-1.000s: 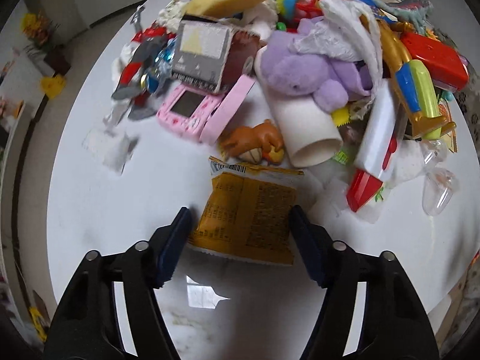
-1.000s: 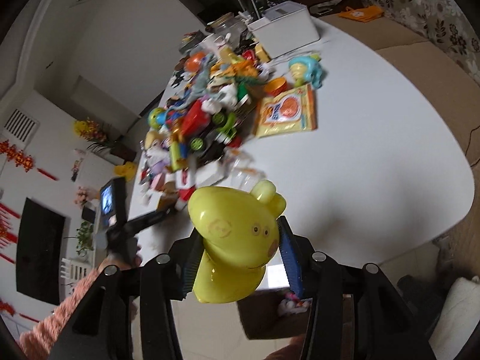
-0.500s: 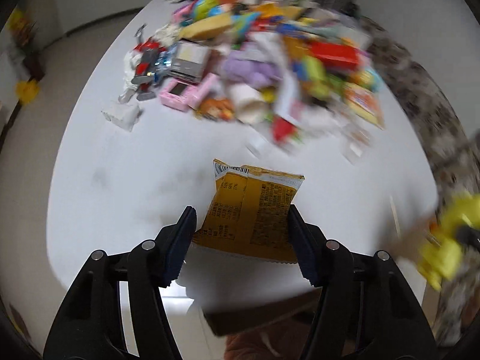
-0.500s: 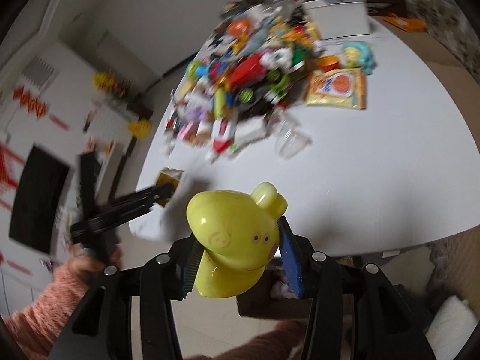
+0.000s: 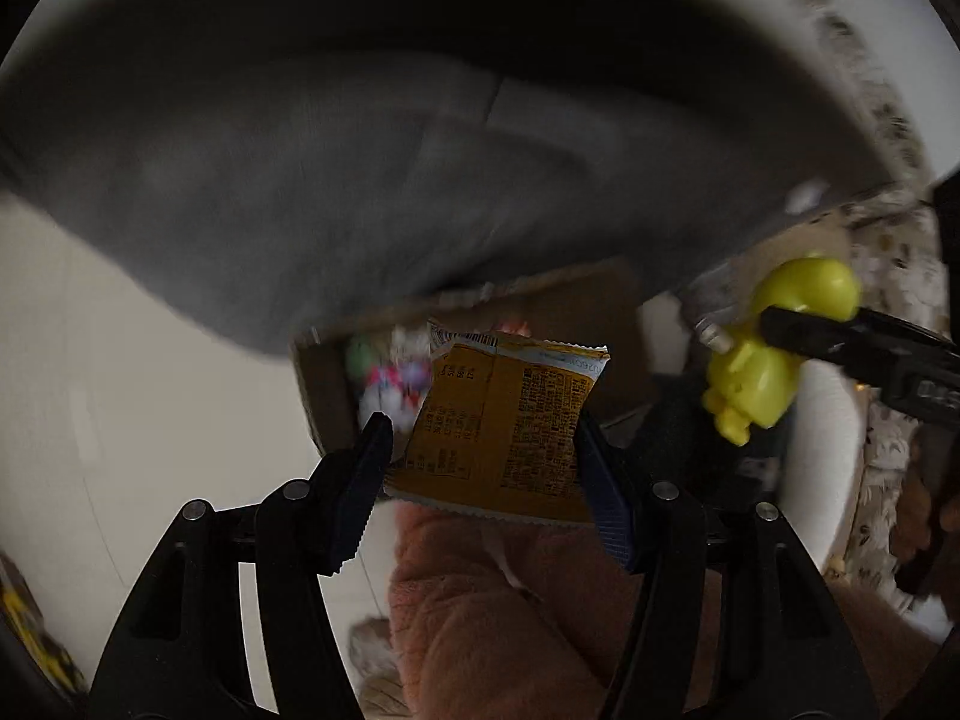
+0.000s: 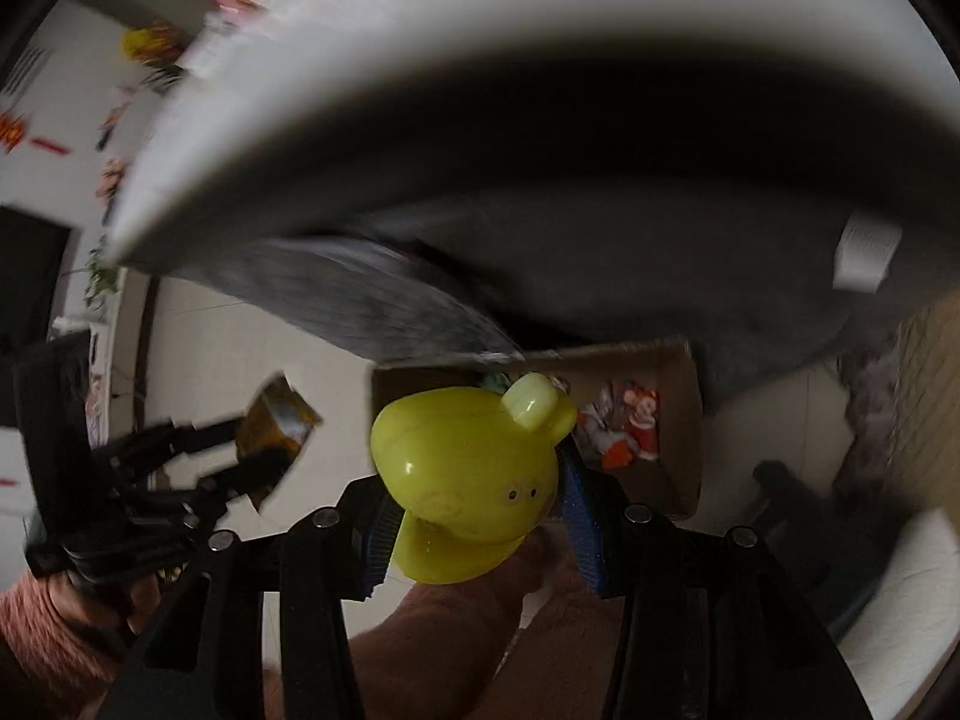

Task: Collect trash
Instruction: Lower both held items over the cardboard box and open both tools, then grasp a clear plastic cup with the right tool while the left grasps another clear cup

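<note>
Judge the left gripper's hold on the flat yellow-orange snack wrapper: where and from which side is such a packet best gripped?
As shown: the left gripper pinches the yellow-orange snack wrapper across its width, one pad on each long side edge near the lower crimped seam, coming from the bottom end. The packet is thin and limp, so squeezing the edges inward bows it stiff; the face offers nothing to clamp.

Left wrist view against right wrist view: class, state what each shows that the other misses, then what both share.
Only the left wrist view shows the printed back of the yellow snack wrapper held in the left gripper. Only the right wrist view shows the face of the yellow pig toy in the right gripper, and wall decorations. Both show the wrapper, the toy, the cardboard box and the table's dark underside.
</note>
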